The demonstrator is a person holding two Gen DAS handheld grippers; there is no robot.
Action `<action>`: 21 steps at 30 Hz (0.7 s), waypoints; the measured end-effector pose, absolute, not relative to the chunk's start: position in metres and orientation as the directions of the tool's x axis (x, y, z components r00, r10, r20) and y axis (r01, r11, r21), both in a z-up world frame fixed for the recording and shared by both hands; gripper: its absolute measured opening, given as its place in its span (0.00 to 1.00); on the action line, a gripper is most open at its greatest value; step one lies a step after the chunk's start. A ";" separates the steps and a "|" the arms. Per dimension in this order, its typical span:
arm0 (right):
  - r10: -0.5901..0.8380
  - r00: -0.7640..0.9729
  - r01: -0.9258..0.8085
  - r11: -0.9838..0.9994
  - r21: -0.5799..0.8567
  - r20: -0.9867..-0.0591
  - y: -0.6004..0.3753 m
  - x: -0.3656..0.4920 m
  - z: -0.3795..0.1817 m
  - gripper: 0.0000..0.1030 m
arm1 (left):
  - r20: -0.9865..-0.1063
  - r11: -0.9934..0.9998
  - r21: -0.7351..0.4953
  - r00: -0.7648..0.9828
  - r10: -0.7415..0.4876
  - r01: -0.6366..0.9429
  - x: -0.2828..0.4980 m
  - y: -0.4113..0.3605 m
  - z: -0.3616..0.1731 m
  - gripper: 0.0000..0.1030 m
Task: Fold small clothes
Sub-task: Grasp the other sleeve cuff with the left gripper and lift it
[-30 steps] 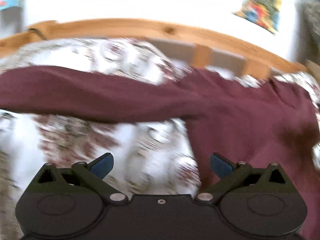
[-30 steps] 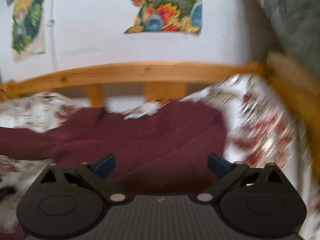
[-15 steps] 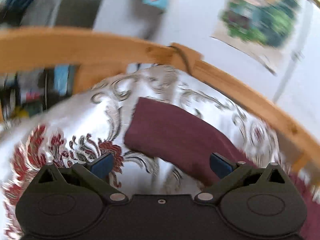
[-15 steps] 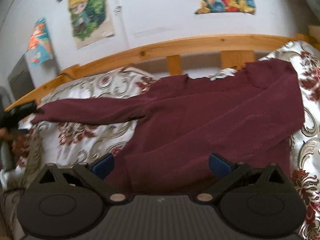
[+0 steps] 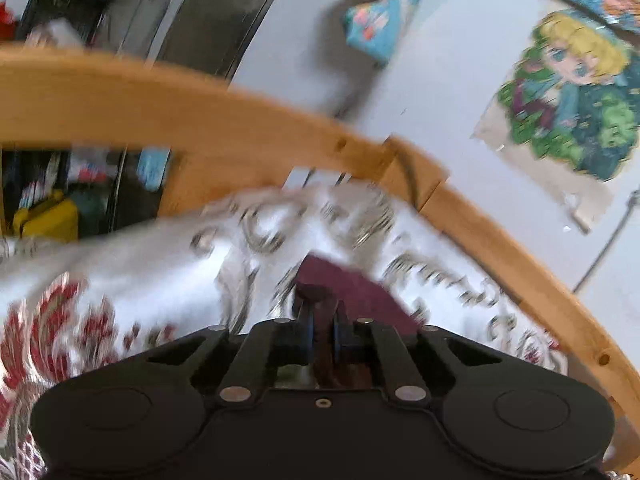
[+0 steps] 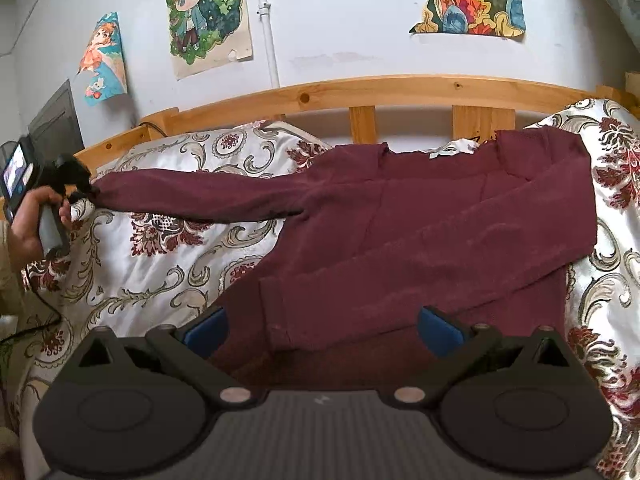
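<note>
**Left hand-held gripper clamps the sleeve cuff**

Since a second ago, our left hand-held gripper [image 5: 320, 330] has swung away from the sweater's body to the far end of its outstretched sleeve [image 6: 192, 196], and its jaws, wide apart then, are now clenched on the cuff. In the left wrist view the blue pads sit almost together with maroon cloth pinched between them. The right wrist view shows the same grip from afar: a hand [image 6: 34, 220] holds that hand-held gripper at the left edge of the bed, its tip on the sleeve end.

Our right hand-held gripper [image 6: 322, 330] is released, its blue pads spread wide above the sweater's near hem, nothing between them.

We see the maroon sweater [image 6: 440, 220] lying flat across the bed's floral cover [image 6: 160, 264], its collar toward the wooden rail [image 6: 400, 88] at the far edge. One sleeve is folded across the body; the other stretches toward the left edge. Posters [image 6: 208, 16] hang on the wall behind.
</note>
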State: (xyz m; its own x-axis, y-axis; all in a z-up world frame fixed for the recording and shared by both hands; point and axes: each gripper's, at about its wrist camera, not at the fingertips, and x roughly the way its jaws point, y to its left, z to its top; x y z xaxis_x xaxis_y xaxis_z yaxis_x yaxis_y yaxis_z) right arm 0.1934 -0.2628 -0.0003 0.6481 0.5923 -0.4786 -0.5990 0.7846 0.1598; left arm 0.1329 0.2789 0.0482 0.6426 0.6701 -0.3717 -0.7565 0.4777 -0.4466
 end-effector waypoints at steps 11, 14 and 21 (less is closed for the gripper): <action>0.577 0.679 -0.567 0.805 0.175 -0.453 -0.288 0.195 0.004 1.00 | 0.010 0.953 -0.221 0.976 0.216 -0.208 0.168 0.172 0.144 0.07; 0.574 0.680 -0.562 0.808 0.178 -0.456 -0.296 0.193 0.002 1.00 | 0.014 0.983 -0.184 1.000 -0.016 0.018 0.184 0.133 0.158 0.08; 0.545 0.680 -0.553 0.821 0.145 -0.491 -0.317 0.184 -0.006 1.00 | -0.073 0.925 -0.071 0.923 -0.378 0.373 0.215 0.016 0.144 0.08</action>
State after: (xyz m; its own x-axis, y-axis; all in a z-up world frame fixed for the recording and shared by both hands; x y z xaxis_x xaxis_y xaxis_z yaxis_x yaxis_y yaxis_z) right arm 0.1841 -0.3169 -0.0063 0.6799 0.5447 -0.4910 -0.5529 0.8206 0.1447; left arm 0.2153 0.0158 0.1437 0.9231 -0.3777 -0.0732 0.3728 0.9251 -0.0715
